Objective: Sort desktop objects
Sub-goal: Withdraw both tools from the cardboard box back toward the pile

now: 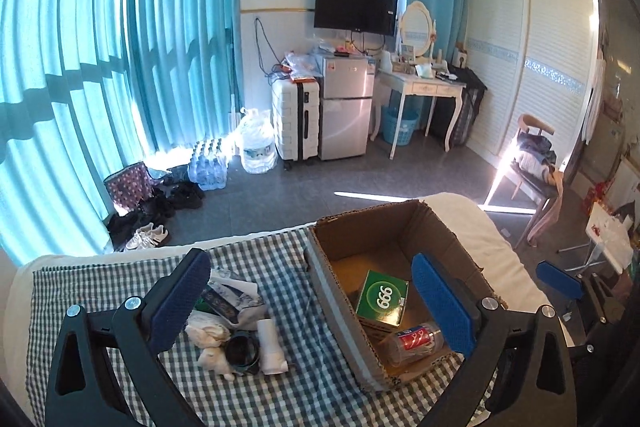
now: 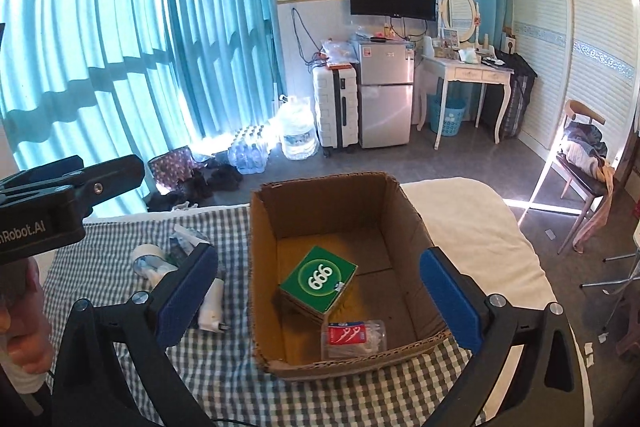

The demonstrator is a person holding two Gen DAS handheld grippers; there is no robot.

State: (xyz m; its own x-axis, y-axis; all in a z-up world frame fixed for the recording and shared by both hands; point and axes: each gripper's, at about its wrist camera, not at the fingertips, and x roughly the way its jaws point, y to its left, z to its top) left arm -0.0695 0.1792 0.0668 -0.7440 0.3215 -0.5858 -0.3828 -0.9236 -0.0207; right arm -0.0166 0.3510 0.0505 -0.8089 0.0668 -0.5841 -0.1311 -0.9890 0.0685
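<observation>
Brown cardboard box (image 2: pixel 340 211) sits on the checked cloth (image 2: pixel 224 379), and every place below is told from this box. Inside it, on the floor of the box, lie a green packet marked 999 (image 2: pixel 318 279) and a clear plastic pack with a red label (image 2: pixel 352 339). Those two look sorted already.

Other small things wait in a little pile (image 1: pixel 232 323) on the cloth, just beside the box's left wall. In that pile I see a white tube (image 1: pixel 270 345), a dark round thing (image 1: pixel 240 349), a soft white toy-like thing (image 1: pixel 214 359) and a printed pouch (image 1: pixel 230 301).

Left gripper (image 1: pixel 316 307) hangs above the box's left wall with its jaws wide apart and nothing between them. Its left blue pad (image 1: pixel 180 303) is over the pile. Right gripper (image 2: pixel 320 295) hangs above the inside of the box, jaws wide apart too, and holds nothing.

So the pile lies to the left of the box, and the left gripper is the nearer one. I think it should go next. The white tube lies with its long side running away from the camera, so the jaws already stand across it and would only need to slide left and come down.
</observation>
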